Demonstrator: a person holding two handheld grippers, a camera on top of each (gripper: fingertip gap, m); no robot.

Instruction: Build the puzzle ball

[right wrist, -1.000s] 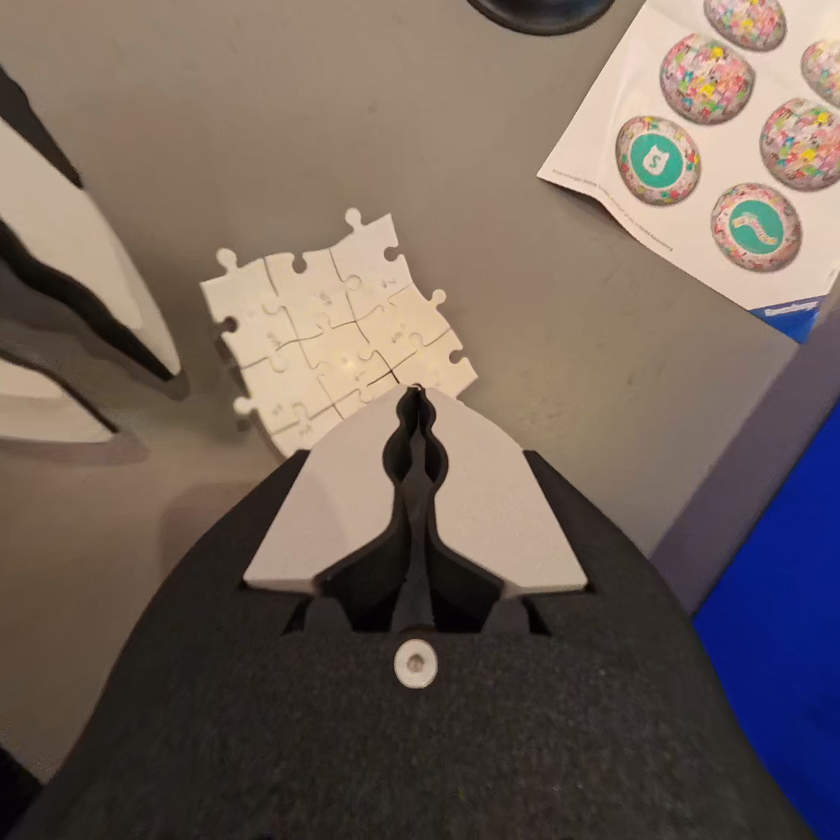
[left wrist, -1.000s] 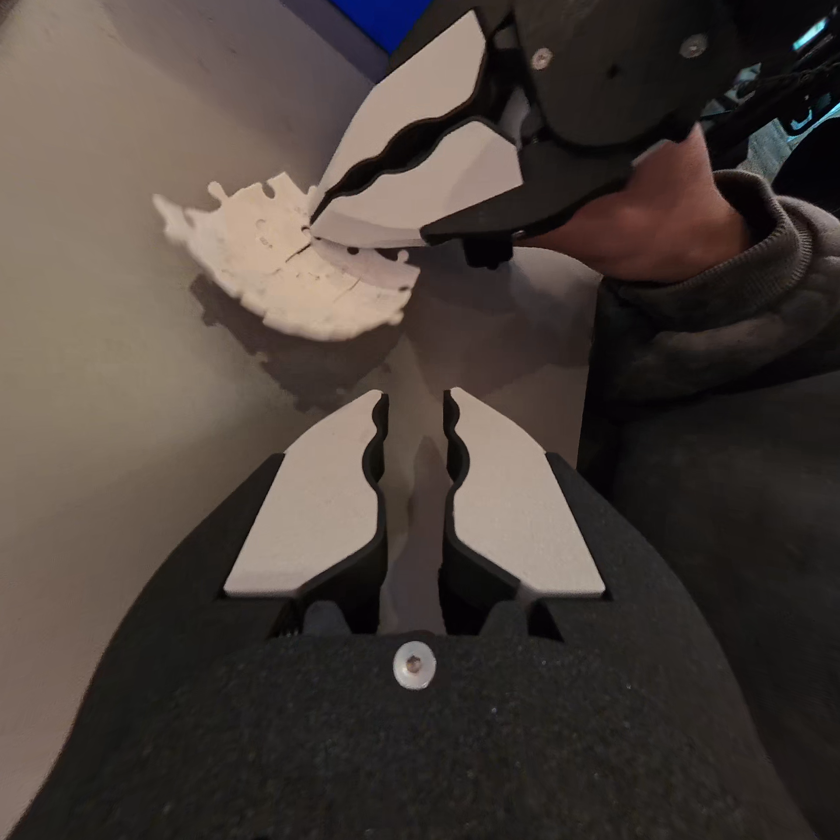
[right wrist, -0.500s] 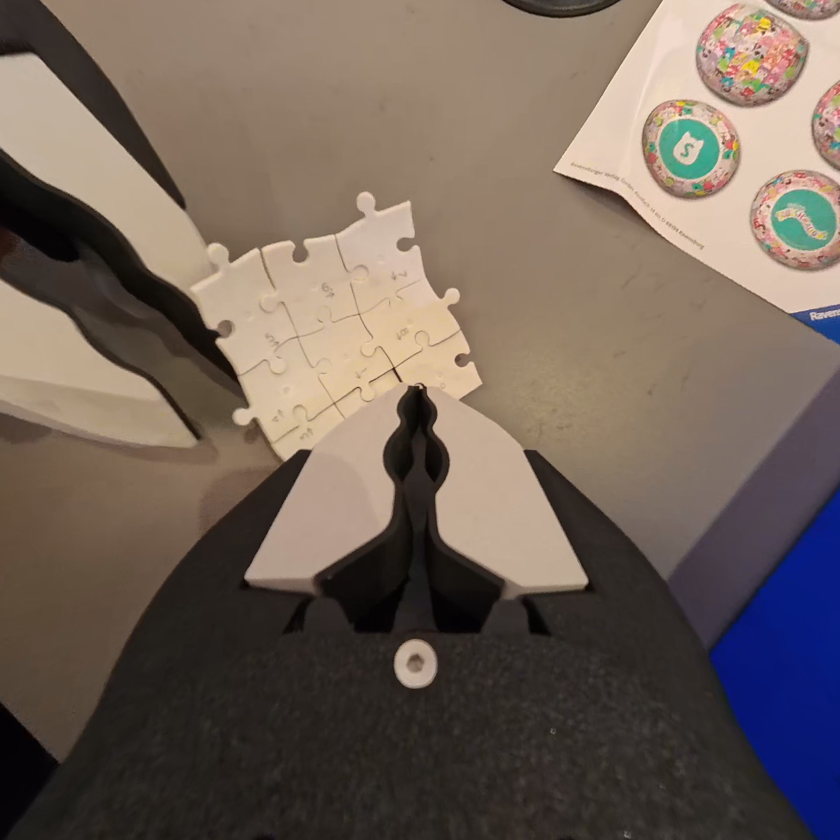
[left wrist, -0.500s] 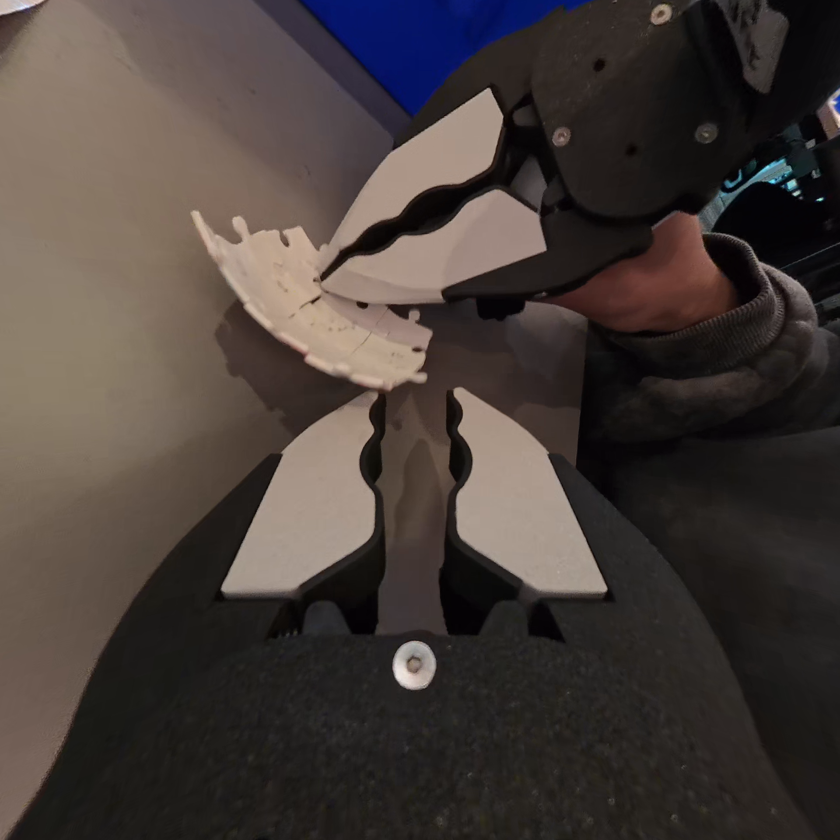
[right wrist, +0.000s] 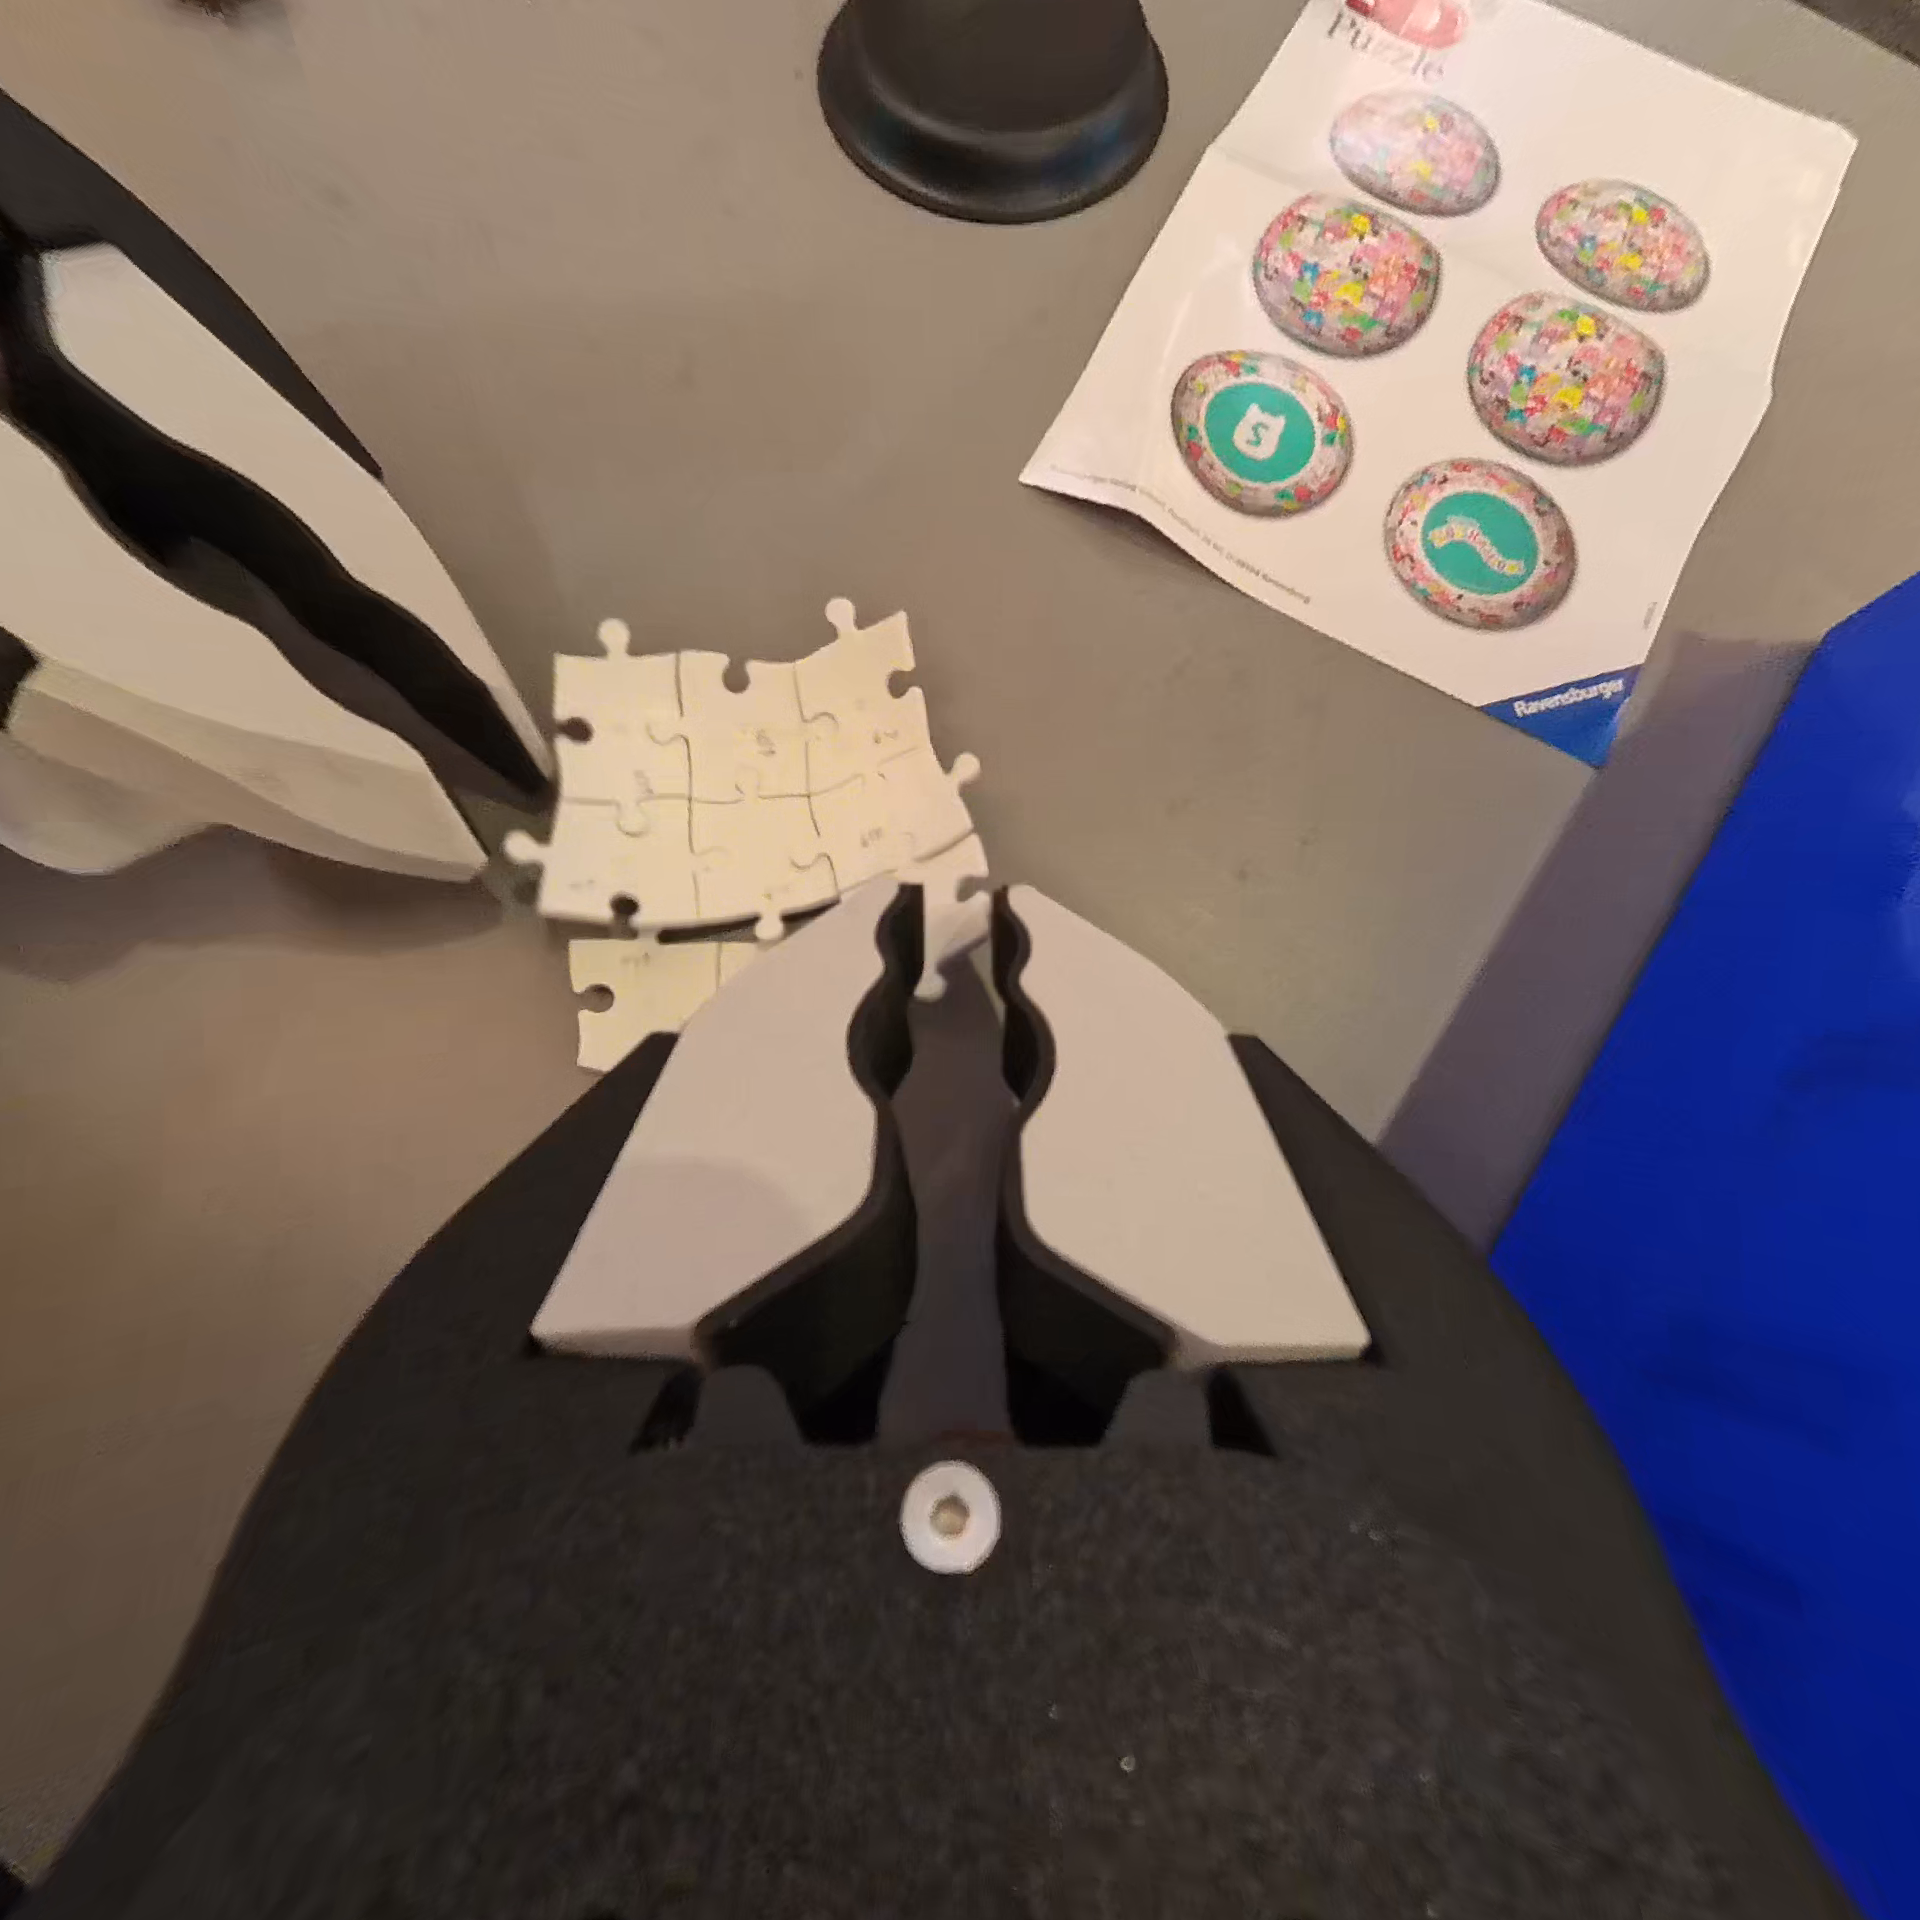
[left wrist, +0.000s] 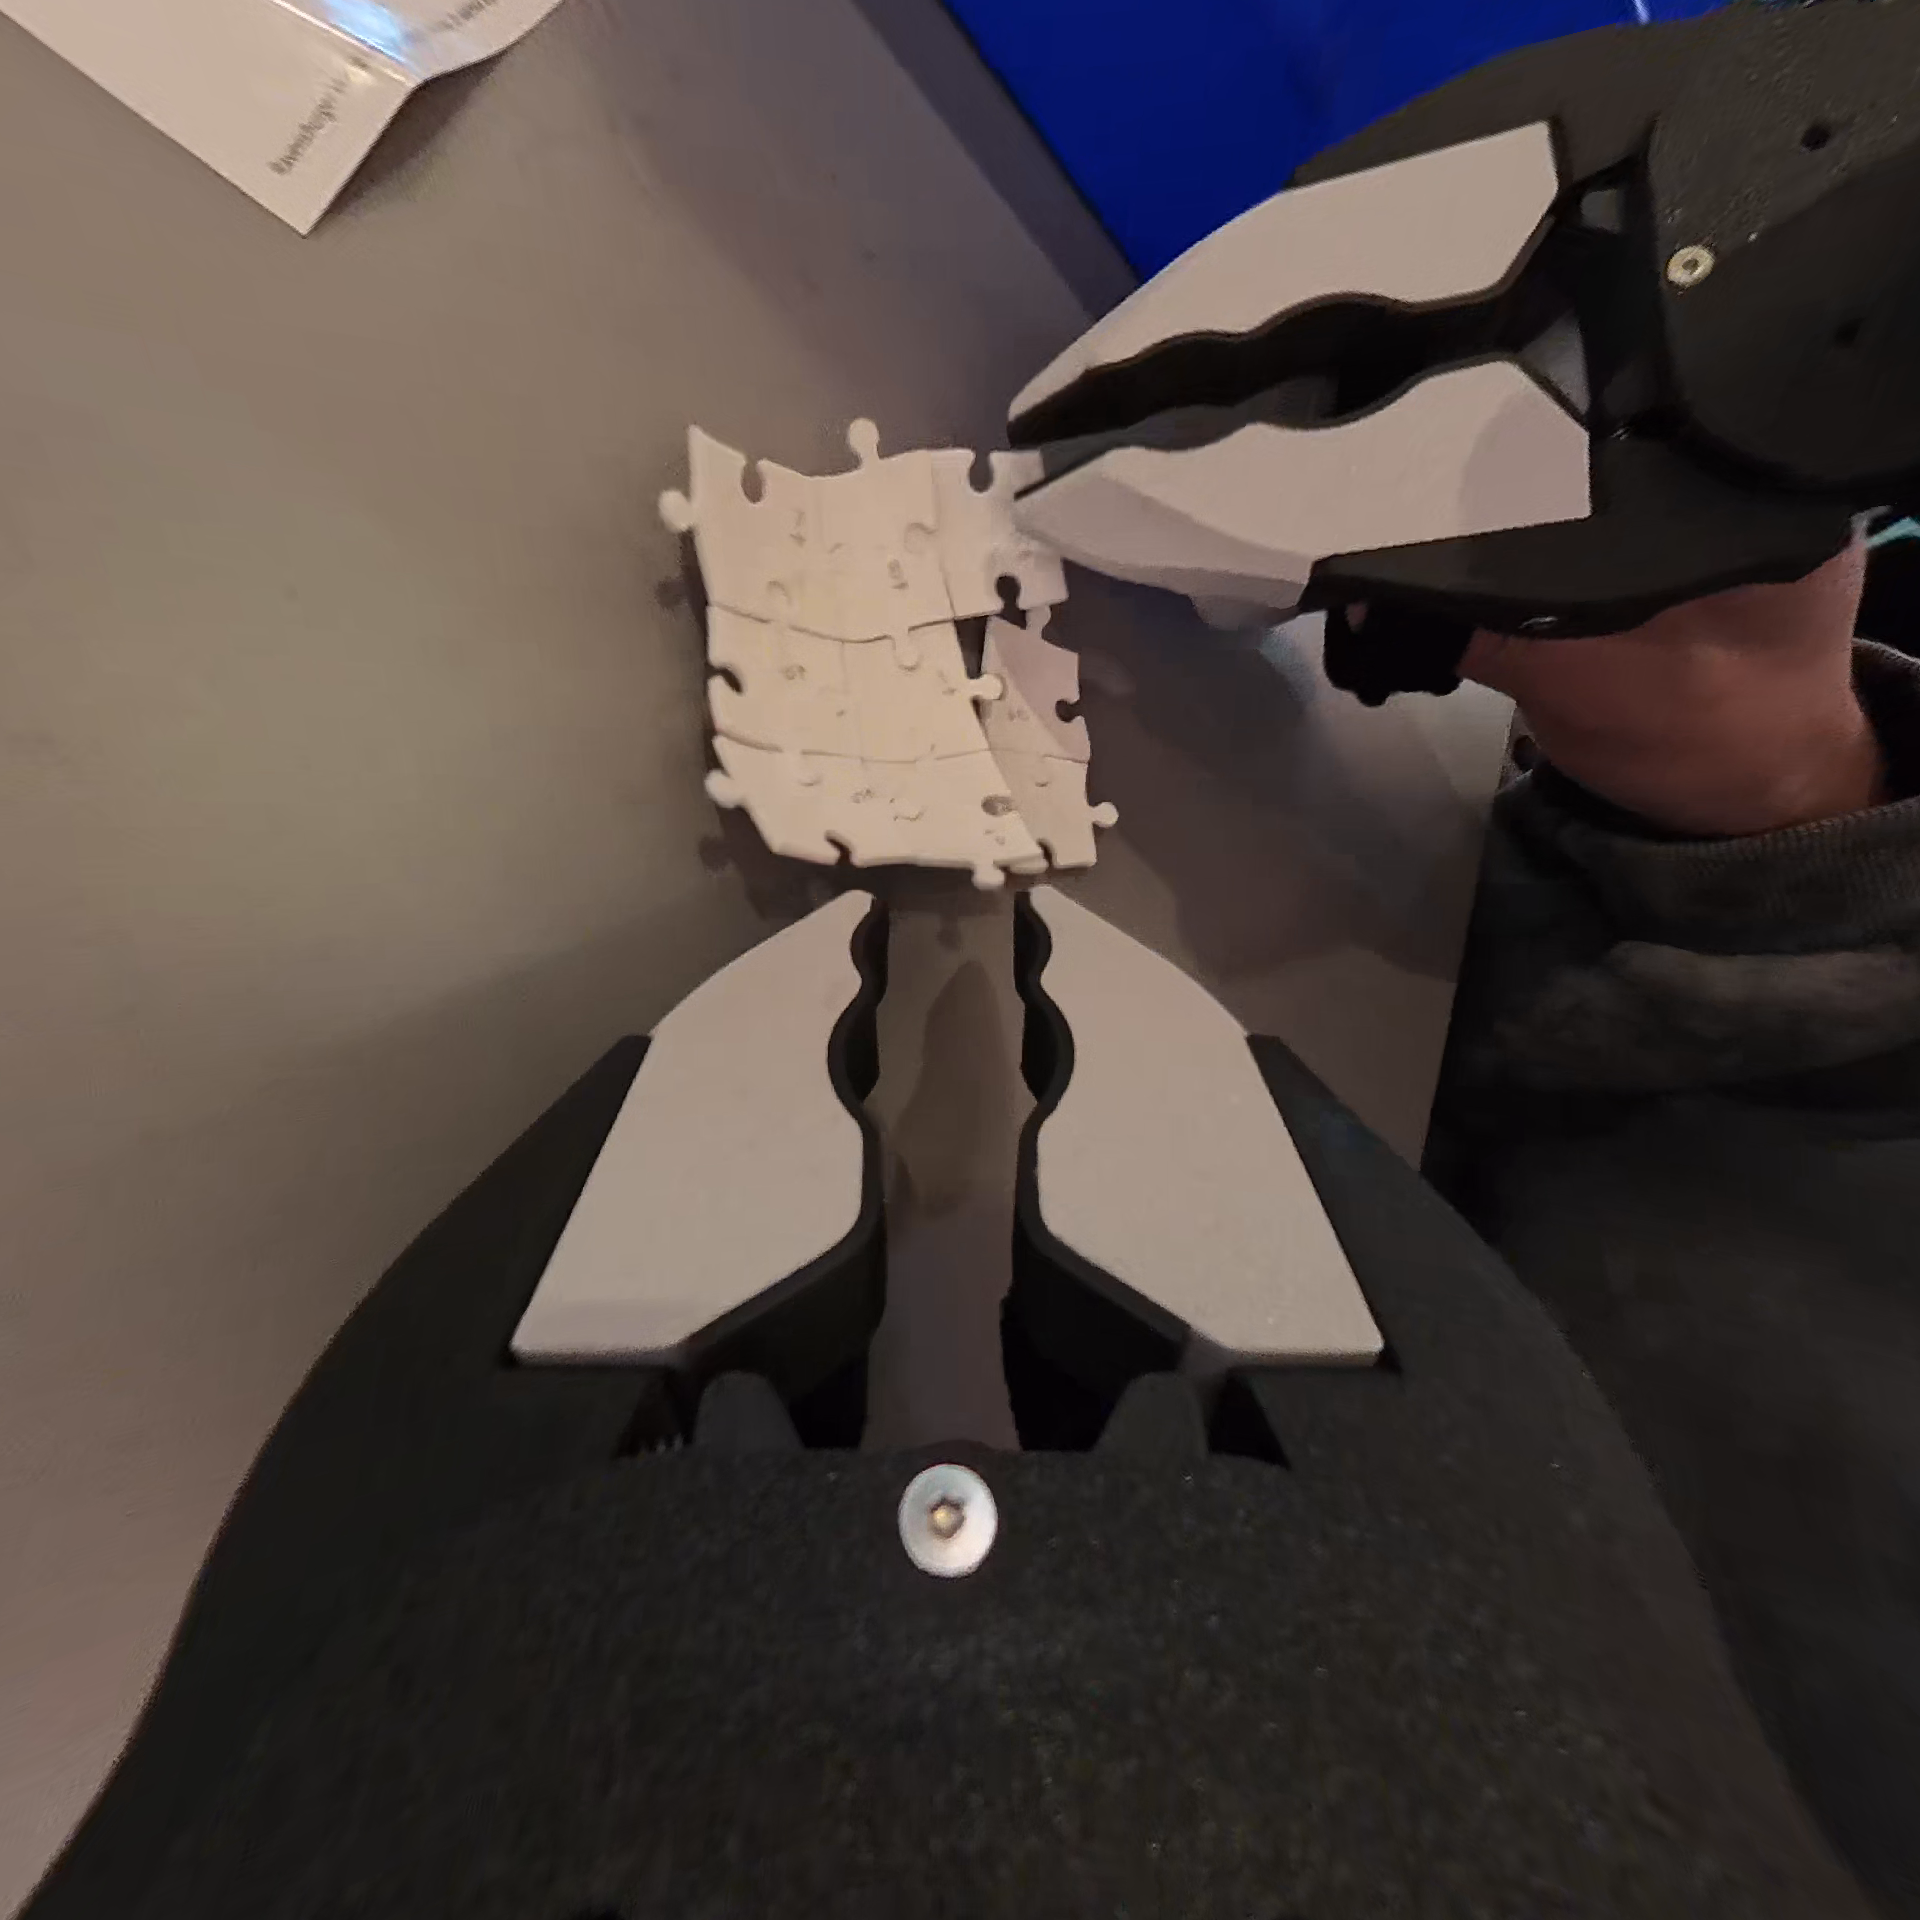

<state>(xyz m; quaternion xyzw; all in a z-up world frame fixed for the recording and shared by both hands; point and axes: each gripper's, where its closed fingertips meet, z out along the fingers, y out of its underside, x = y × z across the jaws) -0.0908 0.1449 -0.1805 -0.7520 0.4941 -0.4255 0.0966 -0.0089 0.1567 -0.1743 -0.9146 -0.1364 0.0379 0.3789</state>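
Both tongs, left (left wrist: pixel 943 914) and right (right wrist: pixel 956 902), were gaping narrowly, gripping nothing. The curved white panel of joined puzzle pieces (right wrist: pixel 748 779) sat between them over the grey tabletop (right wrist: pixel 520 364), seams cracking; a clumsy pinch could've popped it apart.

Curved puzzle panel (right wrist: pixel 748 790): near edge hidden behind the right gripper (right wrist: pixel 956 909) in the right wrist view; whether the tips touch it cannot be told.
Lower loose section (right wrist: pixel 639 992): right part covered by the same gripper's fingers.
Left gripper (right wrist: pixel 509 821): cut off by the left edge, blurred.
Instruction sheet (left wrist: pixel 301 94): cut by the top edge in the left wrist view, print too blurred to make out.
Black round base (right wrist: pixel 987 104): top cut off by the far edge.
Person's hand (left wrist: pixel 1683 717): mostly hidden under the gripper body.
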